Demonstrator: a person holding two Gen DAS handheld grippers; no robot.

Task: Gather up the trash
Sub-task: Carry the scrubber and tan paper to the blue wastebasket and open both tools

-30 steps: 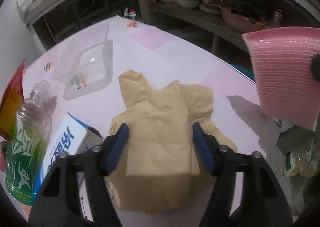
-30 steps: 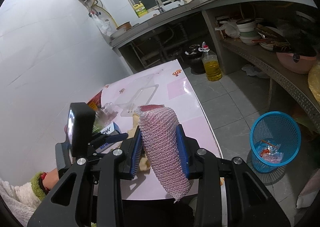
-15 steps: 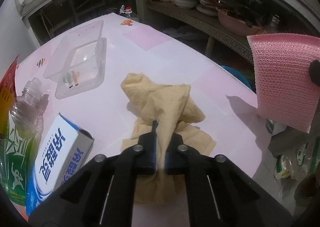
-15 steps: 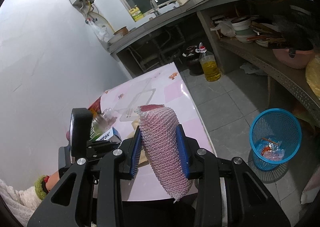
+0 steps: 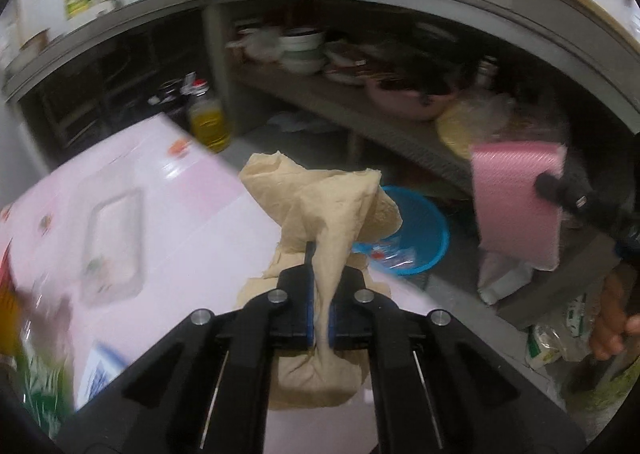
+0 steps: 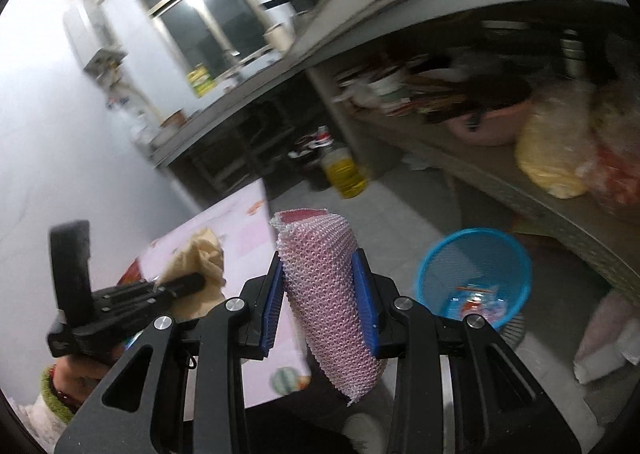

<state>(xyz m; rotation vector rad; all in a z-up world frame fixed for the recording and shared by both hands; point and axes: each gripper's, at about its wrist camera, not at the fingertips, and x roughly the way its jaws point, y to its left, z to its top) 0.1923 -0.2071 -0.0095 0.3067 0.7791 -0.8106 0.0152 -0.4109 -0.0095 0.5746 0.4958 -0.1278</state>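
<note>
Tan paper (image 5: pixel 320 210): crumpled sheet, sitting centre of the left view, clamped low in its bunch by the left gripper (image 5: pixel 319 318), blue pads pressing together on it. Looks lifted off the pink table (image 5: pixel 192 214); bottom fold is hanging below the fingers, cannot tell if it is touching the tabletop.
Paper axis: long axis is running roughly vertical in the frame, peak pointing up and slightly right, toward the bin.
Pink mesh pad (image 6: pixel 332 294): right gripper (image 6: pixel 320 302) is gripping it between both blue pads, centre of the right view. Pad is standing on end, top edge up, lower corner drooping toward bottom centre of the frame; long axis is near vertical, tilting a little to the right at the bottom.
Blue bin (image 6: pixel 476 274): sitting on the floor, right of centre in the right view, well apart from both grippers. Some wrappers are already lying inside.
Done: both grippers are carrying one item each, by my read.
Left: neither item is in the bin yet. Both loads are needing transport over the rim, then release.
Table leftovers: clear plastic tray (image 5: pixel 114 246) at centre left of the left view, plus blurred items at lower left, too smeared to name. I am judging more pickups are pending.
</note>
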